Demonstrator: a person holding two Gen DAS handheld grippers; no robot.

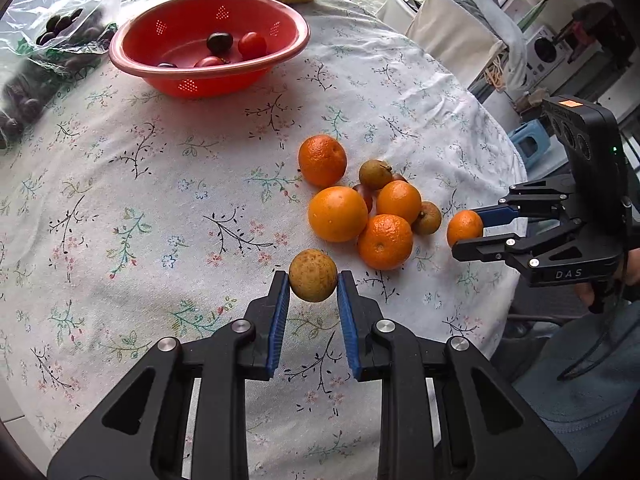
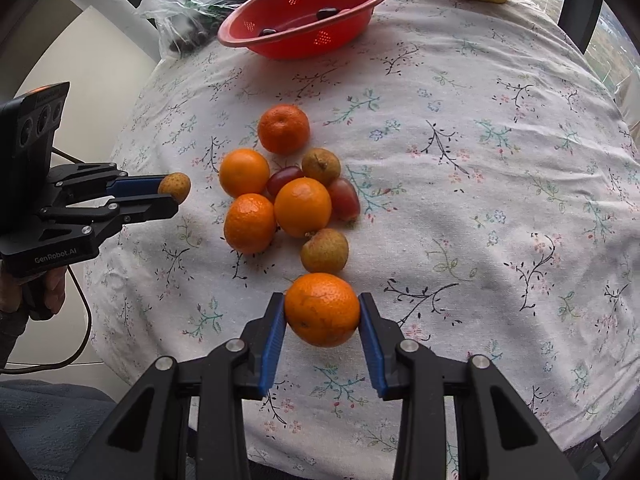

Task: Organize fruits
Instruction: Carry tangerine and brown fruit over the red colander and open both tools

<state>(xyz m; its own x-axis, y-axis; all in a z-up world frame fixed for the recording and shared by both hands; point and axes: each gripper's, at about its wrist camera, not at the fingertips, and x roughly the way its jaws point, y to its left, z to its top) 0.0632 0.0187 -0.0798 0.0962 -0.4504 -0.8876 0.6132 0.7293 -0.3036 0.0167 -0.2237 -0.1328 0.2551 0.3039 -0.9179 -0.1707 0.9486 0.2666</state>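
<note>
With the left gripper point(image 1: 313, 286) clamped on a longan point(image 1: 313, 275) and the right gripper point(image 2: 322, 310) on a mandarin point(image 2: 322, 309), either round fruit may slip from its narrow pad contact during transport.

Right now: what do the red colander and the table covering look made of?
Red colander: likely plastic, smooth and slightly glossy; light glows through its punched hole clusters. Table covering: woven fabric, matte, with wrinkles and a printed floral pattern; probably cotton, though the fibre cannot be told.

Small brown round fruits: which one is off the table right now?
The small brown round fruit pinched in the left claw. The other two lie on the floral tablecloth beside the oranges.
</note>
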